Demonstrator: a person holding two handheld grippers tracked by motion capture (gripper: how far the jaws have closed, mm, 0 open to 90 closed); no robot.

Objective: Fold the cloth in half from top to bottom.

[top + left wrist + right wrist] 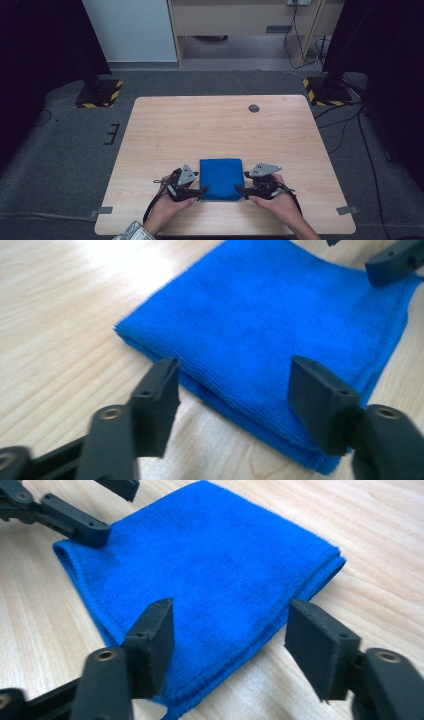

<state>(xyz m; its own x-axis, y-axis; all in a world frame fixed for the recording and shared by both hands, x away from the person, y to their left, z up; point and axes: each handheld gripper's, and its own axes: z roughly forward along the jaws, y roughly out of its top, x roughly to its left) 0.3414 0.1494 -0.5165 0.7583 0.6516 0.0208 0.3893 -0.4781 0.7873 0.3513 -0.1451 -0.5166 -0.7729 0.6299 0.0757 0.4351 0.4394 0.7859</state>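
Near the table's (pixel 165 125) front edge a folded blue cloth (pixel 221 178) lies flat. Left tool (pixel 198 192) sits at its left near corner, right tool (pixel 240 190) at its right near corner, each held in a hand. In both gripper views the jaws stand apart above the cloth, pads clear of the fabric, gripping nothing.

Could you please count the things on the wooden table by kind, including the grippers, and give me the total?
Folded blue terry cloth, lying flat on the light wooden table: 1
Black two-jaw grippers, the left gripper and the right gripper, both open at the cloth's near corners: 2
Round dark grommet in the tabletop: 1
Total: 4
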